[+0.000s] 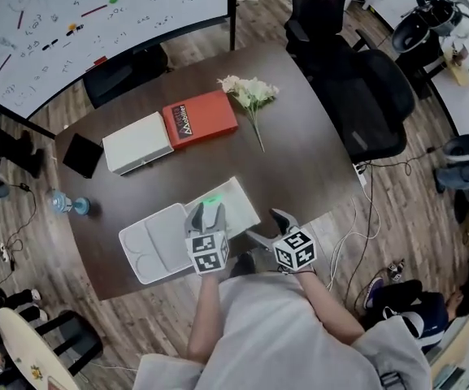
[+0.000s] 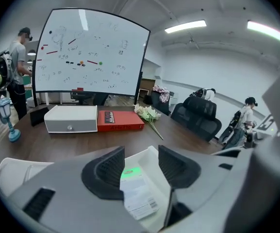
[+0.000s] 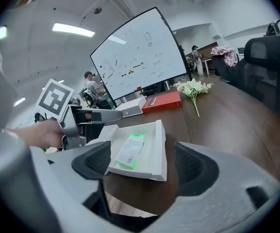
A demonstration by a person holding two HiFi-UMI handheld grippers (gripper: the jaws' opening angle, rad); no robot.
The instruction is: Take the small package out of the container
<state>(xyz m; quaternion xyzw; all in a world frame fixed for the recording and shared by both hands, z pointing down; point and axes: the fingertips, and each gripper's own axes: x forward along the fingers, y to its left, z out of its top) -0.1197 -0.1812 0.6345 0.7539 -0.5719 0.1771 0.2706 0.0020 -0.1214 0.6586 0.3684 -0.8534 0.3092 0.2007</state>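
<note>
Jaws of the left gripper stood apart, with neither pad pressing on anything. The small package, white with a green end, lay flat directly below and between those 2 jaws, its green end pointing away from the gripper. Contact between the left-hand pad and the package's edge could not be confirmed. The package rested in the deeper half of the open white container; the container's other half lay folded out flat to the left.

The right gripper was held just right of the left one, at the table's near edge, its jaws wide apart and empty. In the right gripper view the container and package sat ahead of it, clear of both pads.

The container stood on a dark wooden table. Farther back on that table lay 1 white box, touching 1 red book, with a bunch of pale flowers beside them.
</note>
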